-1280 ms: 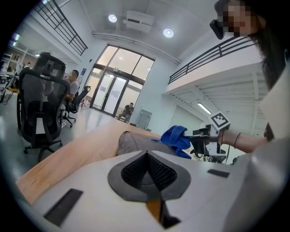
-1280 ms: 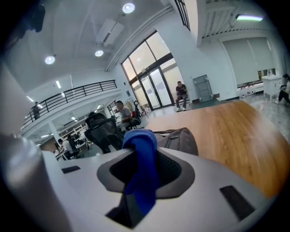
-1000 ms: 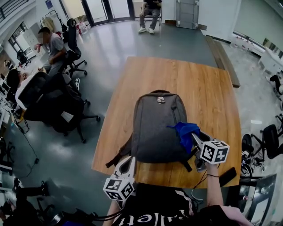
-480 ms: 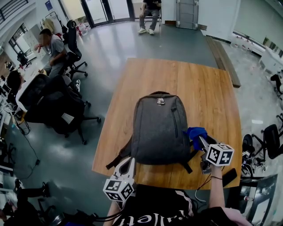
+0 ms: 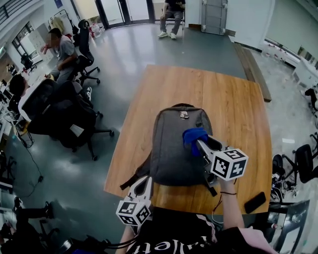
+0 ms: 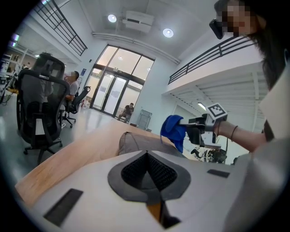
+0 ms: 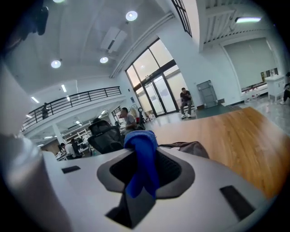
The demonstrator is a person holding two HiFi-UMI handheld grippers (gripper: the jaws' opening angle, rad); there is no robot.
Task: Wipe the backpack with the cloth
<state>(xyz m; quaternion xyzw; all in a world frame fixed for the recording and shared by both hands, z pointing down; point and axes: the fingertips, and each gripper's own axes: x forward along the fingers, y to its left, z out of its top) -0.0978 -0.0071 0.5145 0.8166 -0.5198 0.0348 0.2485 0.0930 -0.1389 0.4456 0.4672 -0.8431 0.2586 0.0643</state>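
A grey backpack point(image 5: 174, 149) lies flat on the wooden table point(image 5: 233, 104), its top handle pointing away from me. My right gripper point(image 5: 199, 145) is shut on a blue cloth point(image 5: 194, 136) and holds it over the backpack's right front; I cannot tell whether the cloth touches. In the right gripper view the cloth point(image 7: 142, 165) hangs bunched between the jaws, with the backpack point(image 7: 190, 147) just beyond. My left gripper point(image 5: 145, 182) hovers at the table's near edge beside the backpack's bottom left corner, shut and empty. The left gripper view shows the backpack point(image 6: 136, 144), cloth point(image 6: 173, 131) and right gripper point(image 6: 198, 129).
A dark phone point(image 5: 255, 202) lies at the table's near right corner. Black office chairs point(image 5: 64, 116) and seated people point(image 5: 60, 52) are on the floor to the left. Another person point(image 5: 171, 15) sits far beyond the table. Backpack straps point(image 5: 133, 176) trail off its bottom left.
My right gripper has carried the blue cloth from the backpack's right edge up and left onto its upper right front. The left gripper has stayed put.
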